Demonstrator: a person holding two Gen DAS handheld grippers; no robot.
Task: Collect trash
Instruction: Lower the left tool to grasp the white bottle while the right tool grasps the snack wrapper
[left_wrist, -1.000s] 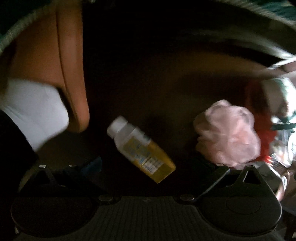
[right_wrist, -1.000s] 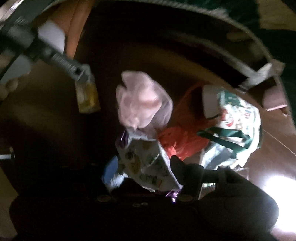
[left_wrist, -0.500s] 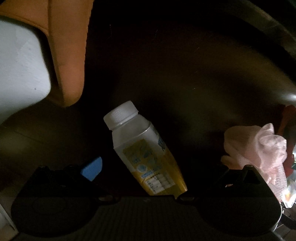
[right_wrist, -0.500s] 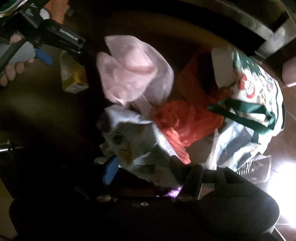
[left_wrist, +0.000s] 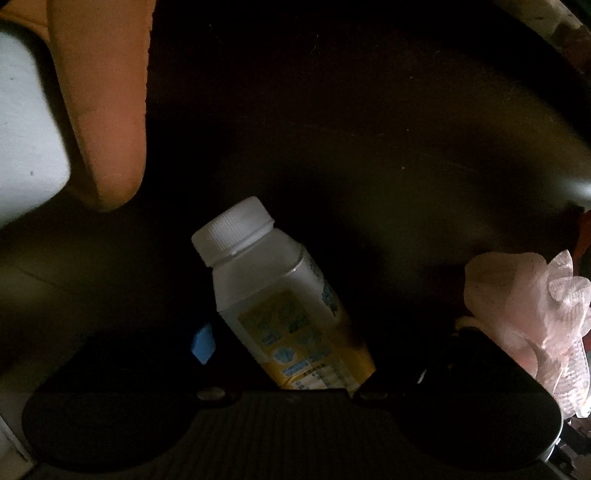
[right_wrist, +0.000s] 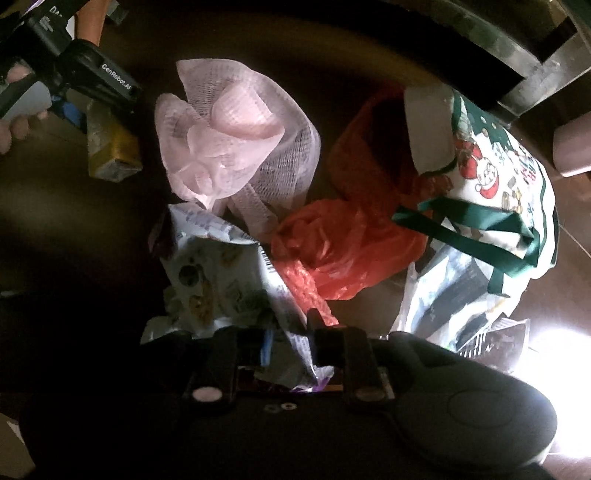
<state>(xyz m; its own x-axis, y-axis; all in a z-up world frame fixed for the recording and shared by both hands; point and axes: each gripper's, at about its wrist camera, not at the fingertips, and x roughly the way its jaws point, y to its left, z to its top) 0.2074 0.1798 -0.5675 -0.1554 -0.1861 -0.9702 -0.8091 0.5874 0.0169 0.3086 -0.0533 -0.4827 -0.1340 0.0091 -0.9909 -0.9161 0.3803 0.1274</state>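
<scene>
Down on the dark floor (left_wrist: 369, 147) both grippers point at the litter. The left gripper (left_wrist: 291, 354) straddles a small bottle (left_wrist: 280, 295) with a white cap and yellow label, lying tilted; its jaws have just been closing, but I cannot tell whether the pads touch the bottle yet. The right gripper (right_wrist: 288, 343) has also just been closing, and its jaws now pinch a crumpled printed wrapper (right_wrist: 218, 273) between them. Just beyond the wrapper lies a pink mesh bag (right_wrist: 236, 136), touching it, and beside that a red plastic bag (right_wrist: 343, 251). A white cloth bag (right_wrist: 495, 177) with green straps and festive prints sits against the red one, near a dark furniture base (right_wrist: 517, 55).
</scene>
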